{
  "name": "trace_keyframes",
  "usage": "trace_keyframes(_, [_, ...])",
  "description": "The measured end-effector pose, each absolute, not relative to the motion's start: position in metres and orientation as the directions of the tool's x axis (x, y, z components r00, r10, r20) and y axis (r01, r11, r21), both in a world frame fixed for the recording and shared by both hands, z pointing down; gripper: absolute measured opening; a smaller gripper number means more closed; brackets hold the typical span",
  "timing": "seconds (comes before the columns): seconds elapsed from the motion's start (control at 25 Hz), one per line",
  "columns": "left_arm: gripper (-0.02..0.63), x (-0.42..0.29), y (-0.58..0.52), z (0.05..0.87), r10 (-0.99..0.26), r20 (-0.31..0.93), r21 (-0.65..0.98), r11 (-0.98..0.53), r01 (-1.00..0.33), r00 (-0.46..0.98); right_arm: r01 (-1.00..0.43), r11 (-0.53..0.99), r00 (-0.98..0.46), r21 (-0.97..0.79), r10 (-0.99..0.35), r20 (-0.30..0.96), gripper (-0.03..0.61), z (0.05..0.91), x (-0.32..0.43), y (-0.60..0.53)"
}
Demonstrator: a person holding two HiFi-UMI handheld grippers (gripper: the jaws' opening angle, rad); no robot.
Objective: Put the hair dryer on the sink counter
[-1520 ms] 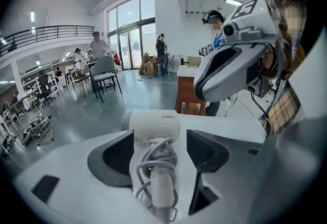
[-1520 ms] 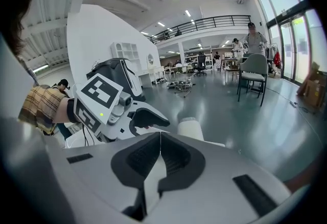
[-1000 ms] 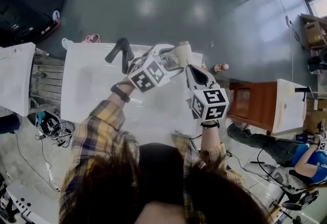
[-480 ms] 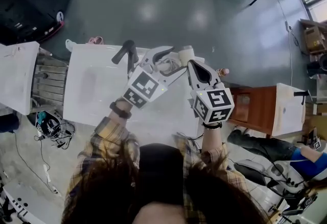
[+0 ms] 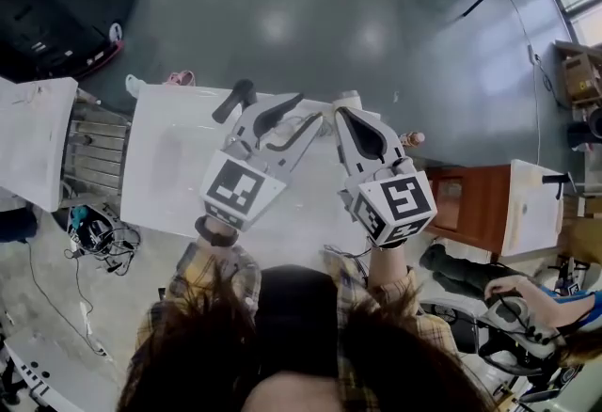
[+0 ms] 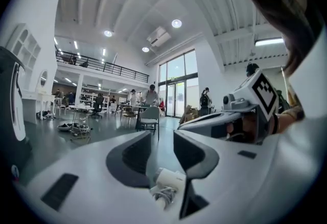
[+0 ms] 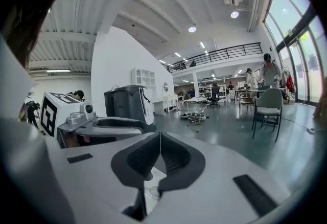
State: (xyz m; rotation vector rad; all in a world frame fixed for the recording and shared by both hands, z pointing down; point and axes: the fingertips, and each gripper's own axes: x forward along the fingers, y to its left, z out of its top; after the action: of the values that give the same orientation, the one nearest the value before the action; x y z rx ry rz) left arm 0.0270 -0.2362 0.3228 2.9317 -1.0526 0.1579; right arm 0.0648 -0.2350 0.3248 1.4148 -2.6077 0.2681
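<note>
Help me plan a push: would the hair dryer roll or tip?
The hair dryer lies flat in an L shape, so it probably won't roll; a nudge likely spins it. It sits by the far edge of the counter, so it might fall.

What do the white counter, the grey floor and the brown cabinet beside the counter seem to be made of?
Counter: smooth, white, with a soft sheen; perhaps ceramic, stone or a moulded composite, the look leaves it open.
Floor: grey and glossy, mirroring the ceiling lights as pale blobs; probably polished or coated concrete.
Cabinet: reddish brown and matte; likely wood or a wood veneer, though no grain can be made out.
</note>
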Motion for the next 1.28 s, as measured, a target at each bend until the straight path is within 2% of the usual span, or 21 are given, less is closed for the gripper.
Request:
trace_keyframes(0.24, [0.077,0.014,-0.224,0.310,-0.648,0.074,0.040,-0.758,-0.652,0.758,-0.817,0.569,-0.574,-0.088,-0.790,0.215,0.015,0.322,0.048,-0.228])
trace_keyframes(0.56, [0.021,0.003,-0.215,0.306,-0.687,0.085,0.050,-0.720,-0.692,0.721,-0.802,0.591,-0.595,-0.090,-0.774,0.217,0.015,0.324,0.042,-0.219])
trace_keyframes(1.28, [0.017,0.009,-0.207,0.312,-0.658,0.122,0.036,-0.745,-0.666,0.743,-0.785,0.613,-0.616,-0.094,-0.755,0.223,0.015,0.324,0.038,-0.218])
